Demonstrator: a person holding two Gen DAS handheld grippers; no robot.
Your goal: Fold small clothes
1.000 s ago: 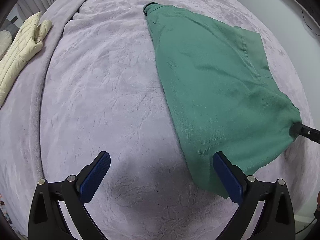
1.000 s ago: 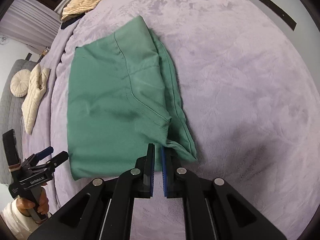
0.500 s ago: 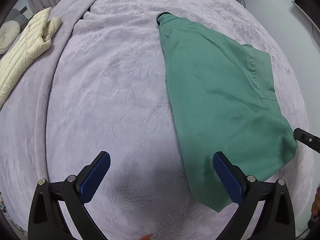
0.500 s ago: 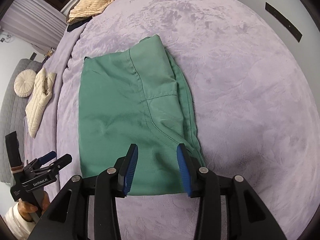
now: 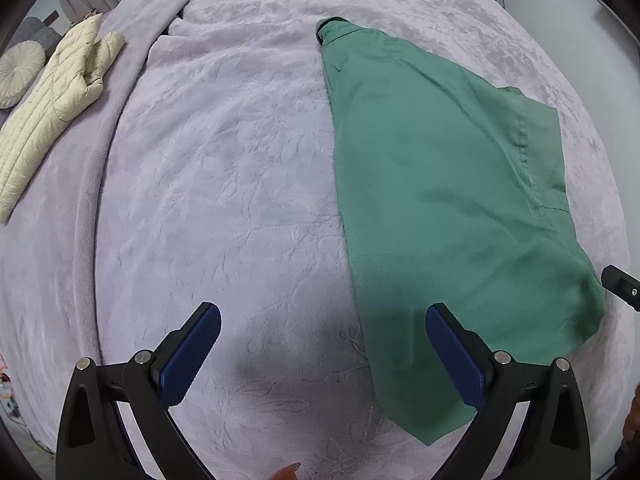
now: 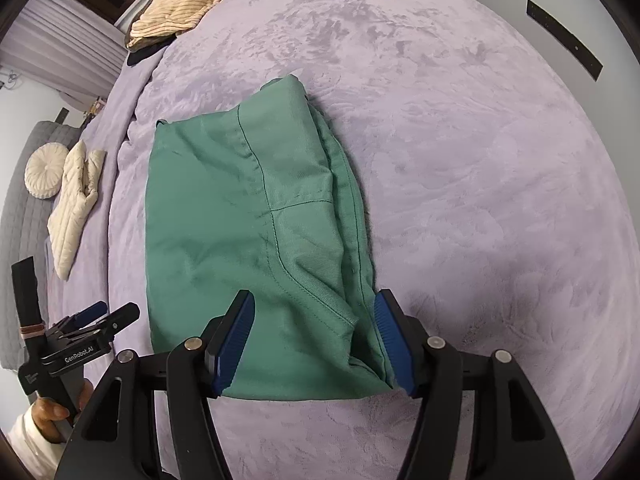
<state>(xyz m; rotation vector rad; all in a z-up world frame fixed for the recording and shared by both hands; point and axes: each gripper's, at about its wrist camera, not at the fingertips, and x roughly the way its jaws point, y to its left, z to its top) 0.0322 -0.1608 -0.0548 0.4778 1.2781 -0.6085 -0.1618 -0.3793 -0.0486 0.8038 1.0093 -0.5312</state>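
Let go of the green garment (image 6: 248, 216) a moment ago; right gripper (image 6: 314, 338) now spread wide over its near hem; left gripper (image 5: 320, 354) likewise agape, empty. Lying half-folded on the lilac blanket (image 5: 224, 168); next fold likely due.

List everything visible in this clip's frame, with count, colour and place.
garment: 1, green, folded flat mid-bed
blanket: 1, lilac, covering the bed
jacket: 1, cream quilted, bed's left edge
cushion: 1, cream round, beside the jacket
knit: 1, tan ribbed, far end of bed
left gripper: 1, black with blue pads, jaws open beside the garment
right gripper: 1, black with blue pads, jaws open over garment's near edge
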